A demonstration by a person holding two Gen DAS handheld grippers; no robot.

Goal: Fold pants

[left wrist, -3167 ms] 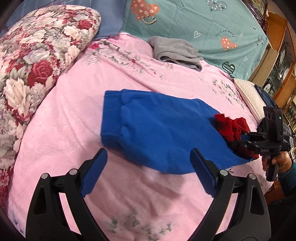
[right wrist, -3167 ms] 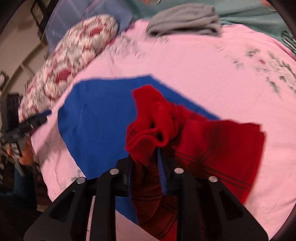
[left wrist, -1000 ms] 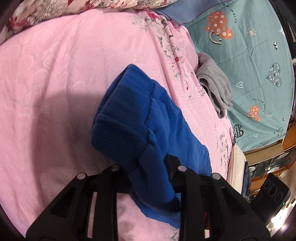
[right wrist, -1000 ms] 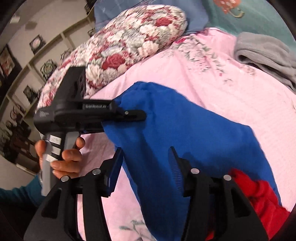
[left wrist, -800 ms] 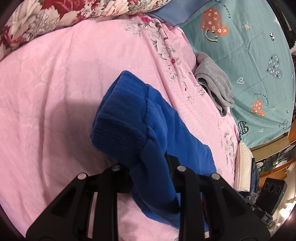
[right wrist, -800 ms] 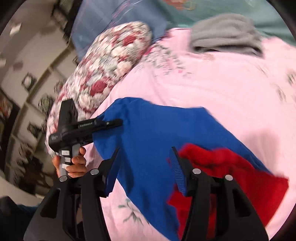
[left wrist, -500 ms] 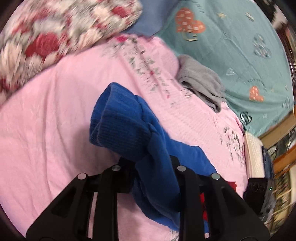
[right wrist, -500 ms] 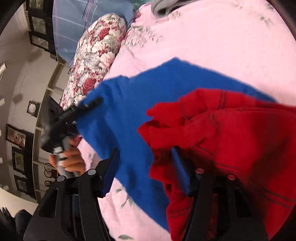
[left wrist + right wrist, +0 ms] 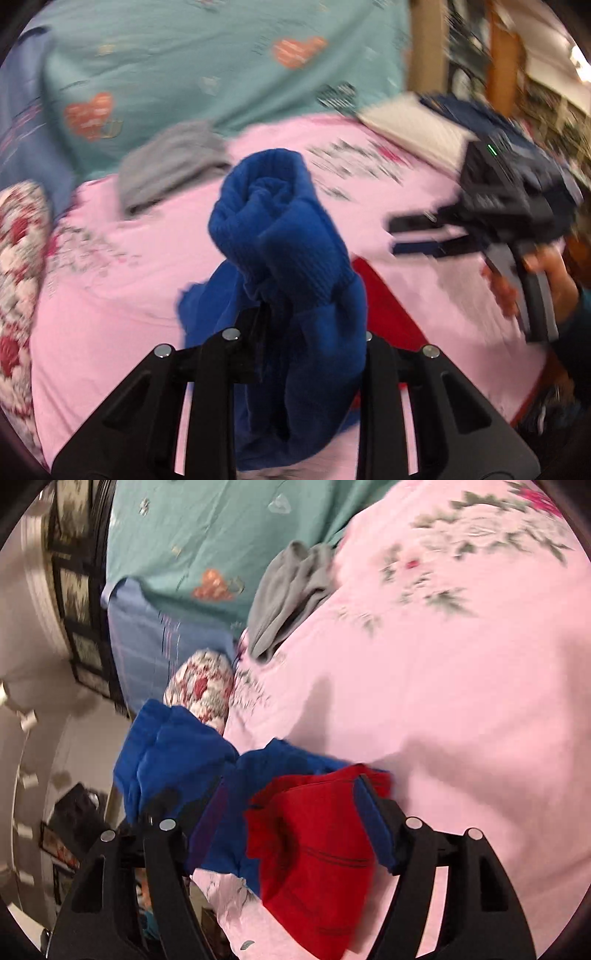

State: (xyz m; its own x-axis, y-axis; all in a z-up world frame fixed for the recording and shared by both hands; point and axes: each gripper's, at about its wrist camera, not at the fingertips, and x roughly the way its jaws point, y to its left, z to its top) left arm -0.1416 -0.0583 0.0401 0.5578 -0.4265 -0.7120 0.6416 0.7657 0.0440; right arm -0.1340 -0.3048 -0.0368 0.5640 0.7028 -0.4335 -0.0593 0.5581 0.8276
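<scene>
The blue pants [image 9: 288, 236] hang bunched from my left gripper [image 9: 299, 332], which is shut on their ribbed waistband and holds it up above the pink bedspread [image 9: 122, 280]. A red garment [image 9: 384, 314] lies on the bed under them. In the right wrist view the blue pants [image 9: 173, 753] rise to the left and the red garment [image 9: 314, 853] lies between the fingers of my right gripper [image 9: 291, 812], which is open and holds nothing. My right gripper also shows in the left wrist view [image 9: 424, 236], open, above the bed at the right.
A folded grey garment [image 9: 170, 162] lies at the far side of the bed, also in the right wrist view [image 9: 291, 590]. A floral pillow [image 9: 201, 686] lies at the left. A teal sheet [image 9: 207, 59] hangs behind. A white pillow [image 9: 413, 129] and wooden shelves stand at the right.
My left gripper has lifted the blue waistband higher and swung to the right. My right gripper has opened wider and moved low over the red garment.
</scene>
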